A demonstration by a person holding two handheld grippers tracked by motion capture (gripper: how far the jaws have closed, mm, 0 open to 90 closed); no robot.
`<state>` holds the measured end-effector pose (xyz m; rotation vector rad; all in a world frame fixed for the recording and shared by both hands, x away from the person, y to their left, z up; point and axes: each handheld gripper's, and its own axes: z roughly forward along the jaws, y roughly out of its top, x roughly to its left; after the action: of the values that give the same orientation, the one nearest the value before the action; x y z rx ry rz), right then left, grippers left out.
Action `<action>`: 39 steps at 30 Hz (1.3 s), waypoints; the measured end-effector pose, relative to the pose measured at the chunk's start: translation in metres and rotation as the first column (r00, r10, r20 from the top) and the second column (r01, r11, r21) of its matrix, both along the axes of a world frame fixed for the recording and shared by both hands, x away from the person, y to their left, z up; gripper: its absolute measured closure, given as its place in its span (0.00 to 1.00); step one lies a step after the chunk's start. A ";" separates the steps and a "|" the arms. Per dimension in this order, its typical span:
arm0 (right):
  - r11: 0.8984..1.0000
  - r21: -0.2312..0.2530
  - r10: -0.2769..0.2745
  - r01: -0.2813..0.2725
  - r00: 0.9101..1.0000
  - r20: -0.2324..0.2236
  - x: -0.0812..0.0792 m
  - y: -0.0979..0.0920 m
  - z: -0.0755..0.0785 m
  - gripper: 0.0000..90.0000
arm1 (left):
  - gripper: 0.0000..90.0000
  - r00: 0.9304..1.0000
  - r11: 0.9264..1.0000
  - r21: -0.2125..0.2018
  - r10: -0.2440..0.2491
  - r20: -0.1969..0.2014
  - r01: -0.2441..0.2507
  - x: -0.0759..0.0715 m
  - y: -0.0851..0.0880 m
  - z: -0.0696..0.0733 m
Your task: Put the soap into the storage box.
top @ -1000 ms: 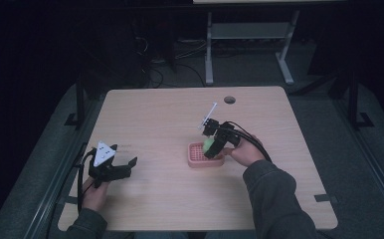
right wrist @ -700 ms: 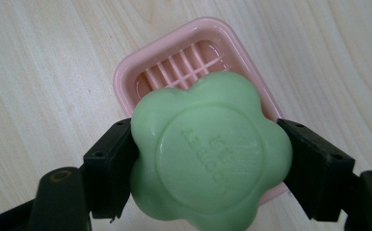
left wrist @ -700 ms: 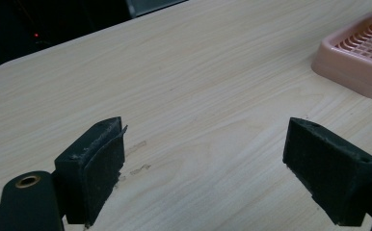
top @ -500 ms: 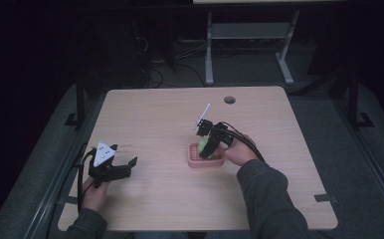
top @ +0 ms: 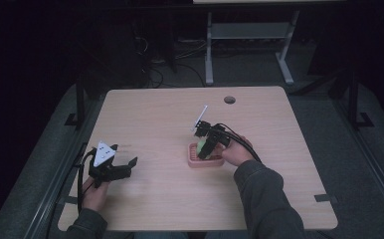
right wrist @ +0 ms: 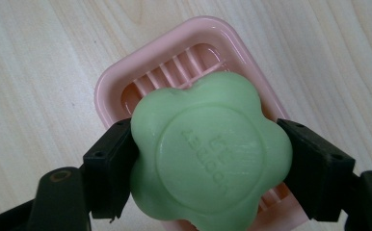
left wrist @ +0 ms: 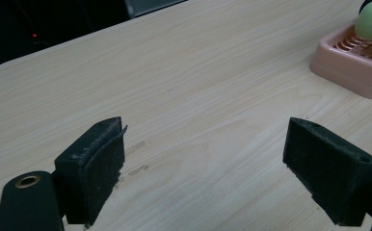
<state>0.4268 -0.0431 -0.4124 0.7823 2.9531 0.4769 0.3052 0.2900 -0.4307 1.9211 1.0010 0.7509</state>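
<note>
Left hand-held gripper rests low at the near-left of the tabletop, jaws spread wide, nothing between them. Centre-right: pink soap dish, slatted floor. Right hand-held gripper sits directly over the dish, jaws clamped on the two sides of a green flower-shaped soap bar. Risk, as judged: the bar's rounded lobes give the pads little flat purchase; it could squirt out, or land tilted against the rim on release.

Bare table spreads between the two grippers. Near its middle the pink soap dish stands in the way, with the green soap held just above it.
</note>
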 end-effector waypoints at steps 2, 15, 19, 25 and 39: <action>1.000 -0.002 -0.004 0.004 1.000 -0.003 0.000 0.001 -0.001 0.29 | 0.16 1.000 1.000 -0.001 0.000 0.000 0.000 0.000 0.000 0.000; 1.000 -0.001 -0.010 0.010 1.000 -0.004 0.001 0.001 -0.003 0.28 | 0.16 1.000 1.000 -0.003 0.001 0.001 -0.001 0.000 0.000 0.000; 1.000 0.004 -0.008 0.008 1.000 -0.006 0.002 0.002 -0.003 0.28 | 0.16 1.000 1.000 -0.003 0.000 0.001 0.000 0.000 0.000 0.000; 1.000 -0.002 -0.016 0.016 1.000 -0.015 0.002 0.002 -0.004 0.28 | 0.16 1.000 1.000 -0.002 0.000 0.003 0.000 0.000 0.000 0.000; 0.999 0.036 -0.024 0.025 1.000 -0.010 0.002 -0.002 0.003 0.29 | 0.16 1.000 1.000 -0.006 0.005 0.004 -0.005 0.000 0.001 0.001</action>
<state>0.4290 -0.0452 -0.4091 0.8258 2.9476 0.5278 0.3052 0.2906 -0.4301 1.9117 1.0051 0.7529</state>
